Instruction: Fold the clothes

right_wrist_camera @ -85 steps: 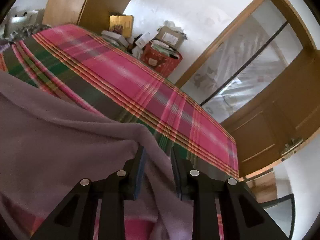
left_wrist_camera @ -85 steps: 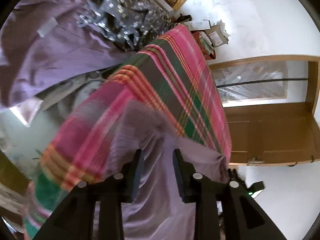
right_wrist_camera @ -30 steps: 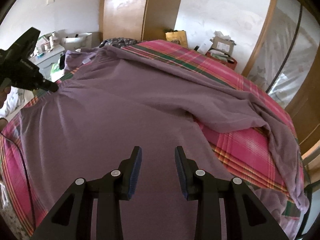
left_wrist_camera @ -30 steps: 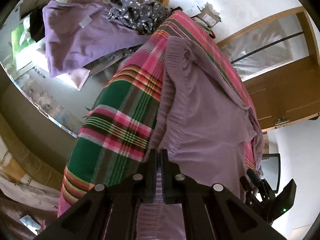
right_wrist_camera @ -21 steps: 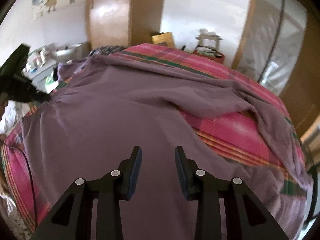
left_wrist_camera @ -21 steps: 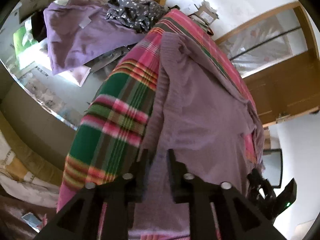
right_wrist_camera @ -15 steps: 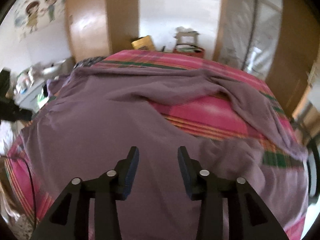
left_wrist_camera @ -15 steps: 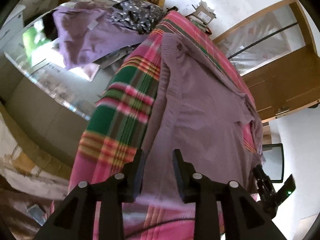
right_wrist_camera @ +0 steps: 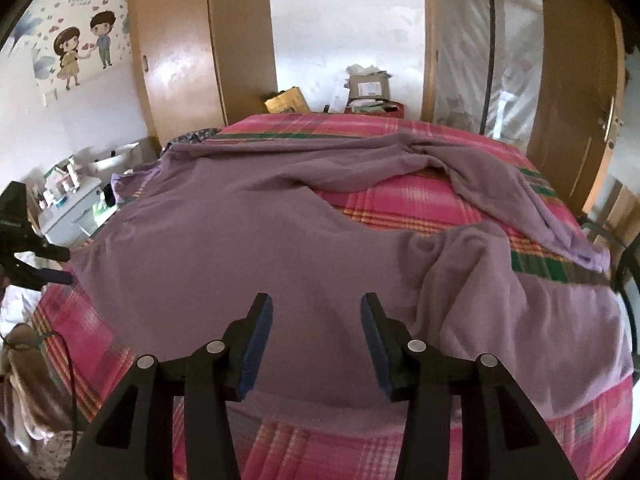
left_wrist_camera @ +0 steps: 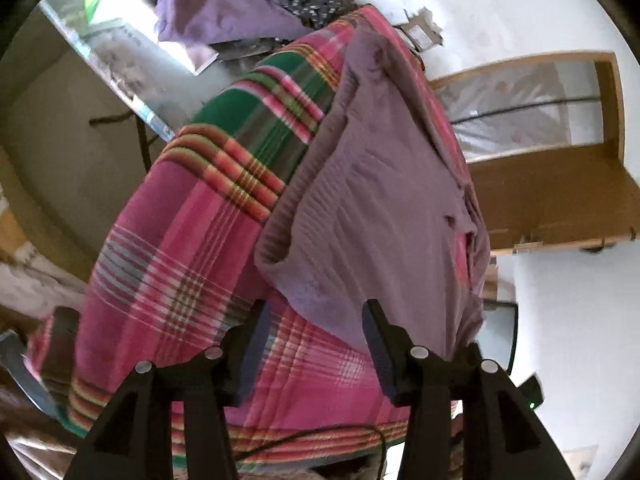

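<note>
Item: purple garment [right_wrist_camera: 248, 240], spread face-down-or-up (cannot tell which) over the pink plaid bedspread [right_wrist_camera: 400, 208]; body roughly flat, one long sleeve [right_wrist_camera: 500, 184] trailing crooked toward the far right edge, near corner bunched, no fold yet made, so the task is judged to be at its laying-out stage with all folding left. Left gripper [left_wrist_camera: 316, 332]: jaws just opened wide, empty, the garment's hem corner lying just beyond its tips. Right gripper [right_wrist_camera: 316, 328]: jaws wide, just eased further apart, empty, poised above the garment's near middle without touching.
</note>
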The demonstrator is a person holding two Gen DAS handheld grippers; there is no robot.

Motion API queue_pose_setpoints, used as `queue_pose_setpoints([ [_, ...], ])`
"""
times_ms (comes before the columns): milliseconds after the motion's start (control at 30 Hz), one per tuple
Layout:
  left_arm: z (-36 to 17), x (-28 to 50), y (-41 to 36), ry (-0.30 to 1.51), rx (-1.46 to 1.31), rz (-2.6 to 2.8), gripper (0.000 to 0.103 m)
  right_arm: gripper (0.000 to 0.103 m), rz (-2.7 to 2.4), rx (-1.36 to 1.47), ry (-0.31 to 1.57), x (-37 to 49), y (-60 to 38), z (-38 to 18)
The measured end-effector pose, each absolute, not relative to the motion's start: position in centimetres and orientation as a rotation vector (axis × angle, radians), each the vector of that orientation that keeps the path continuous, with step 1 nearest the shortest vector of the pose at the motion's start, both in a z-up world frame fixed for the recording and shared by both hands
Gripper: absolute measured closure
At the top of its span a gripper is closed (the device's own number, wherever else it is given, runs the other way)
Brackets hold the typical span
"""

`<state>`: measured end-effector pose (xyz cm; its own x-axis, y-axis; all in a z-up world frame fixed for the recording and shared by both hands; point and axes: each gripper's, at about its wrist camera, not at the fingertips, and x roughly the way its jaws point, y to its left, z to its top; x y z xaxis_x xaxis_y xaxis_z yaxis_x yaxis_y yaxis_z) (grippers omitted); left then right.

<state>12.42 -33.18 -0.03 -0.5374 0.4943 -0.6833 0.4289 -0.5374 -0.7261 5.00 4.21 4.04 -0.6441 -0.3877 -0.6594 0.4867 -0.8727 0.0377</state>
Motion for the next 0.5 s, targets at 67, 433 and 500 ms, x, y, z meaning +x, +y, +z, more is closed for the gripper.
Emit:
queue_pose_setpoints([
  [67, 0.0, 12.5, -33.2, -1.536, -1.458, 2.276, 0.055, 0.055, -2.478, 0.951, 0.188, 5.4, 4.5, 3.9],
  [433, -2.8, 13.3, -33.2, -1.942, -1.195, 2.216, 0.087, 0.054, -2.527, 0.974, 0.127, 6.7, 6.5, 2.9],
  [500, -3.2, 13.4, -33.1, -1.964, -1.17, 2.208, 0.087, 0.054, -2.559, 0.986, 0.111, 6.9, 7.7, 2.8],
])
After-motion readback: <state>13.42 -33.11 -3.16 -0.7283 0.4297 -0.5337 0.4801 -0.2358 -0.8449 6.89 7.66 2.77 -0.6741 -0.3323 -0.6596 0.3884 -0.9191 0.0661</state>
